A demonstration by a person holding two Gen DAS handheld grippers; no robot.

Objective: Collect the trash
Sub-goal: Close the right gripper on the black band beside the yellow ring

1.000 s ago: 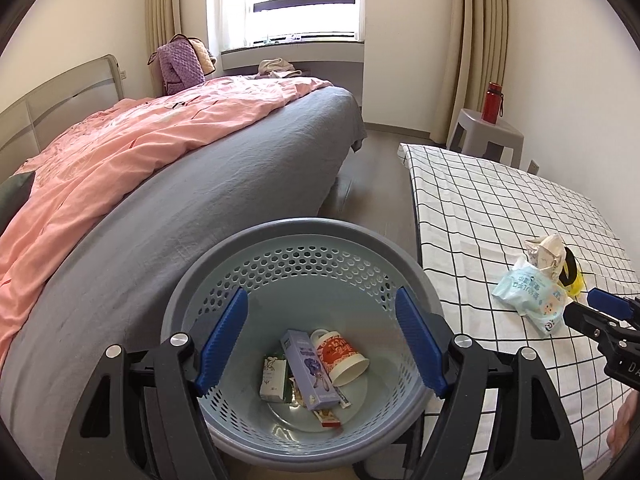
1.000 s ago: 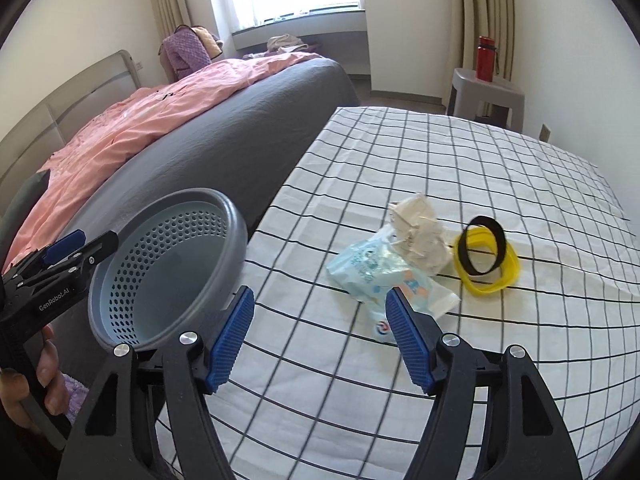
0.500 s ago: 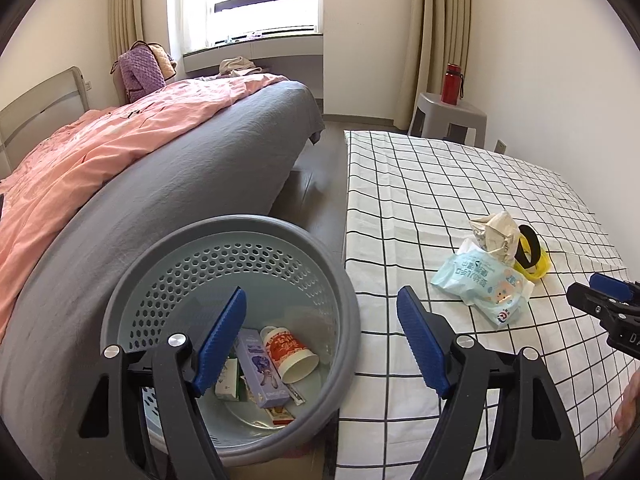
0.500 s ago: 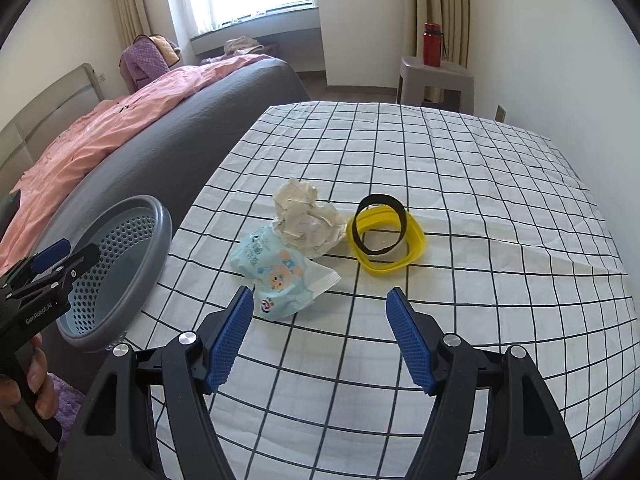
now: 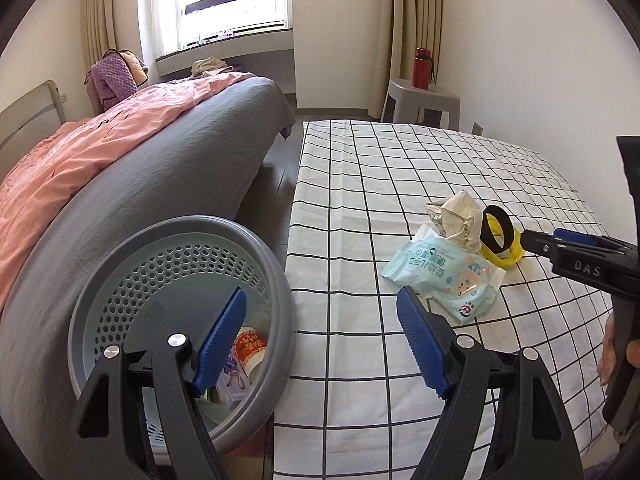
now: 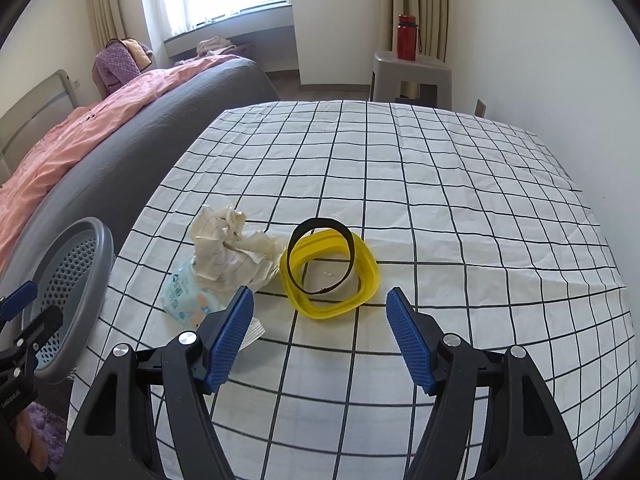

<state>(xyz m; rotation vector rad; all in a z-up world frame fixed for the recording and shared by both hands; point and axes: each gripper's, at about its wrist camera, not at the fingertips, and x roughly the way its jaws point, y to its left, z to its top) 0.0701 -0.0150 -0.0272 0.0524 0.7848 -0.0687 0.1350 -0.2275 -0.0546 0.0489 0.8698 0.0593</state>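
Note:
A grey perforated bin [image 5: 276, 280] with a cup and cartons inside stands beside the checked table [image 5: 360, 200]; it also shows in the right wrist view [image 6: 100, 256]. On the table lie a crumpled paper wad [image 6: 224, 248], a light blue wipes packet [image 6: 188, 300] and a yellow ring with a black band [image 6: 332, 268]. They show in the left wrist view too: the wad [image 5: 456, 216], the packet [image 5: 444, 272], the ring [image 5: 504, 240]. My right gripper [image 6: 320, 332] is open, just short of the yellow ring. My left gripper [image 5: 324, 340] is open and empty at the bin's rim.
A bed with a grey sheet and pink quilt [image 5: 120, 152] lies left of the bin. A grey stool [image 6: 412, 72] with a red bottle [image 6: 406, 38] stands behind the table by the wall. The table's near edge is below my grippers.
Both grippers have swung right, from the bin toward the table. The right gripper has come close to the yellow ring. Both stay open.

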